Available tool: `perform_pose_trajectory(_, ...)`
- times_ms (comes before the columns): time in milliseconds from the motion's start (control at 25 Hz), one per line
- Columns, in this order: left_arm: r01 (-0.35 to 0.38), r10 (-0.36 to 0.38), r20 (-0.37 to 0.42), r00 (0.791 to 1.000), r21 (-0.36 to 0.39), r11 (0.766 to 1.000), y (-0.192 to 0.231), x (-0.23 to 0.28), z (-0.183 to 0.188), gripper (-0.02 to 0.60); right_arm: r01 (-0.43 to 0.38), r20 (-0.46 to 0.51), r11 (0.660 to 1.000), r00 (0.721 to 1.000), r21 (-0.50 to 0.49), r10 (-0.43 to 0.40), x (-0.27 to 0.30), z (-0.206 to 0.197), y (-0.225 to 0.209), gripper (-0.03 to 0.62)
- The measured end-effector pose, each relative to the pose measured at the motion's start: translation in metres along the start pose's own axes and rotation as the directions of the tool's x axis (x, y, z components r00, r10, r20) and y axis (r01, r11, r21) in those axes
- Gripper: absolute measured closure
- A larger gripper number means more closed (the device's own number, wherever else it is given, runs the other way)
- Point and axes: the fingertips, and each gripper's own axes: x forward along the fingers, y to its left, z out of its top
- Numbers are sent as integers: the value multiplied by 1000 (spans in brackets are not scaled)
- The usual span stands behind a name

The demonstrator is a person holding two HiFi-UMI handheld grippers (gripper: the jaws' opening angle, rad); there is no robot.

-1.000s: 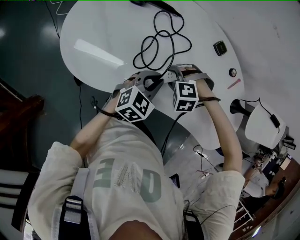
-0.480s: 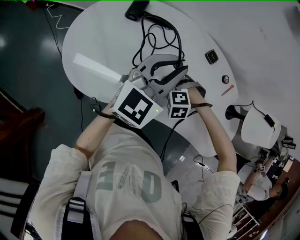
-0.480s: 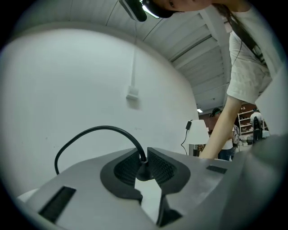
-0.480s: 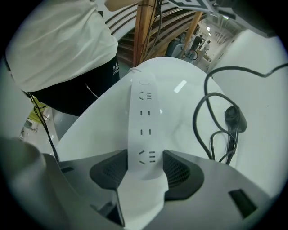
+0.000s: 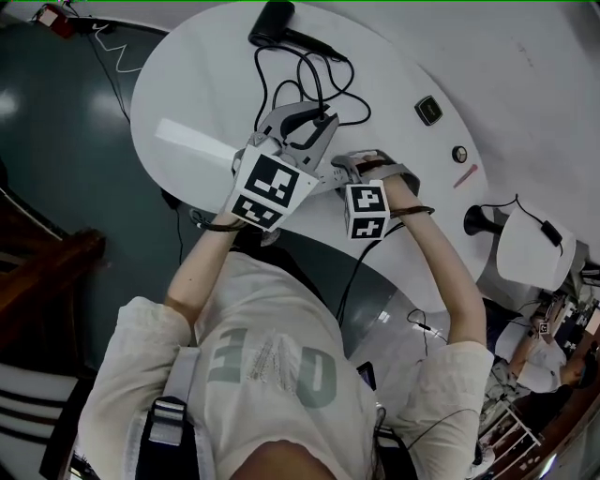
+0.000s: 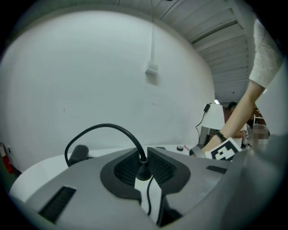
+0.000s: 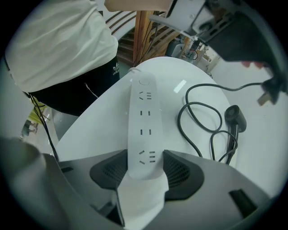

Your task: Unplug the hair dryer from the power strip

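Observation:
On the round white table (image 5: pixel 187 84) the black hair dryer (image 5: pixel 275 22) lies at the far edge, its black cable (image 5: pixel 314 86) looped in front of it. My left gripper (image 5: pixel 305 122) is lifted off the table and shut on the cable's plug (image 6: pixel 143 170); the cable (image 6: pixel 103 129) arches from the jaws back to the dryer (image 6: pixel 77 153). My right gripper (image 5: pixel 347 169) points down, shut on the near end of the white power strip (image 7: pixel 143 121), whose sockets all show empty. The freed plug (image 7: pixel 269 95) hangs at the upper right of the right gripper view, above the dryer (image 7: pixel 236 117).
A small black square device (image 5: pixel 430 110), a round knob (image 5: pixel 459 154) and a red pen (image 5: pixel 466 172) lie on the table's right side. A white side stand with a black lamp (image 5: pixel 480 221) is to the right. Wooden furniture (image 7: pixel 145 31) stands beyond the table edge.
My left gripper lifted away from the power strip toward the dryer, carrying the plug and cable. My right gripper stayed on the strip.

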Motion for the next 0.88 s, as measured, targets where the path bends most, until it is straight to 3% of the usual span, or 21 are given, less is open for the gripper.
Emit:
perform_pose_trajectory(120, -41, 29, -166, 986, -74, 996, 21, 15, -46, 529, 0, -1, 1000, 1000, 6, 0, 0, 1, 0, 349)
perform_pose_trajectory(240, -32, 0, -240, 971, -127, 991, 28, 26, -75, 529, -1, -15, 1000, 1000, 6, 2, -2, -1, 0, 349)
perform_pose_trajectory(360, -31, -5, -303, 953, -116, 993, 30, 31, -100, 529, 7, -9, 1000, 1000, 9, -7, -1, 1, -2, 347)
perform_pose_trajectory(520, -46, 3, -354, 935, -115, 992, 30, 38, -119, 528, 19, 0, 1000, 1000, 19, -19, -1, 2, -2, 344)
perform_pose_trajectory(680, -29, 7, -415, 910, -47, 998, 23, 42, -133, 528, 18, 1, 1000, 1000, 20, -18, -1, 2, -2, 344)
perform_pose_trajectory(760, -22, 1, -405, 915, -48, 999, 19, 44, -132, 527, 15, -1, 1000, 1000, 21, -15, 0, 1, -2, 343)
perform_pose_trajectory(880, -31, -7, -365, 931, -100, 994, 17, 47, -126, 414, 11, -5, 1000, 1000, 24, -10, 0, 1, -1, 342)
